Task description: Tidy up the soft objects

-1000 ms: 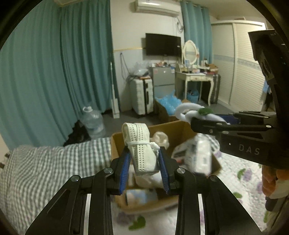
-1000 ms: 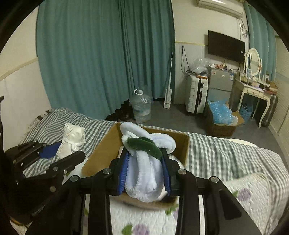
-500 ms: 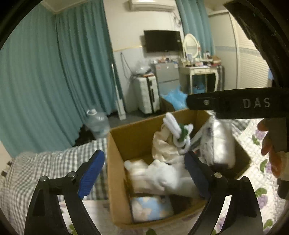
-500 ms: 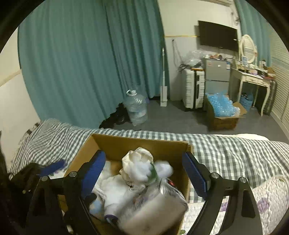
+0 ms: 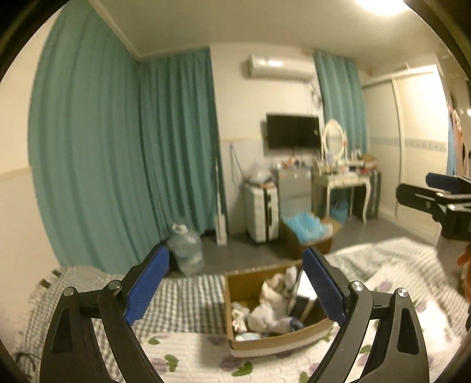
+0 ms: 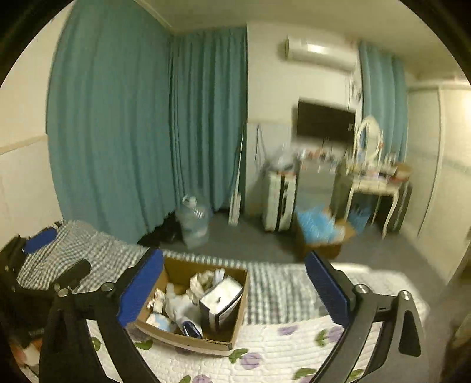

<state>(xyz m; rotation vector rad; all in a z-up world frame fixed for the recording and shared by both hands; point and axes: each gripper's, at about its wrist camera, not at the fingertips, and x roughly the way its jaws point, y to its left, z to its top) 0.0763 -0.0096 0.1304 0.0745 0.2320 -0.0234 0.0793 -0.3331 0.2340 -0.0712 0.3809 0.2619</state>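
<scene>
Ceiling light [image 5: 379,4] in left view only

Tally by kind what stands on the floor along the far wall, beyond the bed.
Water jug: 1
Suitcase: 1
Cardboard box of blue stuff: 1
Dressing table: 1
Total: 4
</scene>
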